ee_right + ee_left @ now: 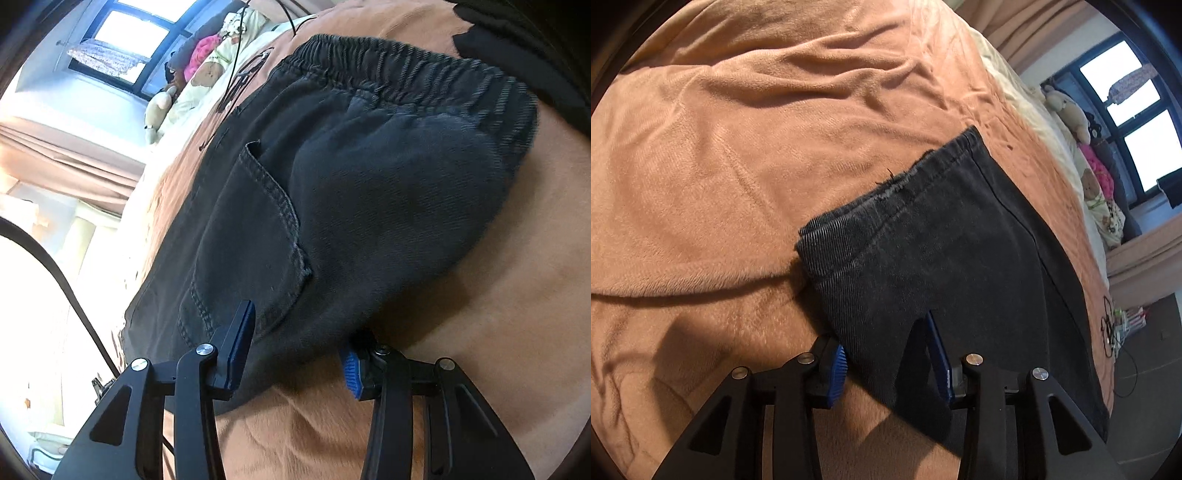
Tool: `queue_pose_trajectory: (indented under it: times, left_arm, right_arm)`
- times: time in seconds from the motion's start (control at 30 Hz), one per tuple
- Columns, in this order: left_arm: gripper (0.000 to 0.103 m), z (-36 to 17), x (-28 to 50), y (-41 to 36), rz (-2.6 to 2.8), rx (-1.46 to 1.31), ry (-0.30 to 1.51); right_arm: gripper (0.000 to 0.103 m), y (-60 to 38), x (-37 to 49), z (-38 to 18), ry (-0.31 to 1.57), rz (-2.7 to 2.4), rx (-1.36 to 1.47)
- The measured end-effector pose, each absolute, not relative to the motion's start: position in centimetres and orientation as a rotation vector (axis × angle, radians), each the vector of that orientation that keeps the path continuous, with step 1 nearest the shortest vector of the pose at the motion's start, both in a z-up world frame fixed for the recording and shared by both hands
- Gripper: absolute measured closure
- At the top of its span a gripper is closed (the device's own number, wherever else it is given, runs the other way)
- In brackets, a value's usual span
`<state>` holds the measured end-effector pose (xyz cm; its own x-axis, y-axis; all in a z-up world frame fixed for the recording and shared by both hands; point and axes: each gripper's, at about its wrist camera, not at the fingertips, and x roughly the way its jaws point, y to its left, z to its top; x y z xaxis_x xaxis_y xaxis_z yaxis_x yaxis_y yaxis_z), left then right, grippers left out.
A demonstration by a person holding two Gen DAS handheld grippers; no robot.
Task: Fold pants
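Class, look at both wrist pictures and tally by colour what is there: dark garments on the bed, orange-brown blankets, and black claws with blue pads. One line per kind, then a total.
Dark grey pants: 1
Orange-brown blanket: 1
Black claws with blue pads: 2, the left claw and the right claw
Total: 4

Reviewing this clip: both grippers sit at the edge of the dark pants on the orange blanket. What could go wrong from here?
1. The left gripper straddles stacked leg layers near the frayed hems; it may pinch only the top layer.
2. The right gripper sits at the seat's edge by the back pocket; the plush blanket could get caught too.
3. The waistband end bulges, so a fold may land crooked.
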<state>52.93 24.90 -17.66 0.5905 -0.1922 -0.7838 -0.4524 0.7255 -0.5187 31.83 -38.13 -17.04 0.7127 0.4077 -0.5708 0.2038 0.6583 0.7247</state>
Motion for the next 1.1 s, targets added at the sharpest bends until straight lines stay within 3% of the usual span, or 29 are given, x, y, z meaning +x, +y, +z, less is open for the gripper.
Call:
queue_pose_trajectory:
  times: [0.13,0.2,0.23,0.3,0.37,0.53,1.1]
  left_arm:
    - [0.062,-17.9,53.6,25.2,0.188,-0.766,0.91]
    - [0.071,-18.0,53.9,25.6,0.207,-0.759,0.888]
    - [0.082,-18.1,54.1,25.8,0.22,-0.758,0.885]
    - [0.089,-18.4,54.1,26.5,0.226,-0.785,0.868]
    - [0.097,-18.1,54.1,26.6,0.229,-0.787,0.853]
    - [0.099,-16.0,53.4,26.5,0.219,-0.774,0.797]
    - [0.099,-7.5,49.5,26.9,0.192,-0.796,0.698]
  right_arm:
    - [0.062,-38.0,33.4,-17.2,0.767,0.093,0.873]
    - [0.062,-37.3,33.6,-17.1,0.753,0.082,0.851]
    - [0.062,-37.0,33.7,-17.1,0.747,0.077,0.843]
    - [0.062,-36.1,33.6,-17.0,0.736,0.071,0.835]
    - [0.072,-35.3,33.1,-16.6,0.726,0.057,0.815]
    - [0.095,-34.2,31.3,-14.7,0.667,0.056,0.811]
    - [0.099,-31.8,25.8,-10.0,0.621,0.132,0.745]
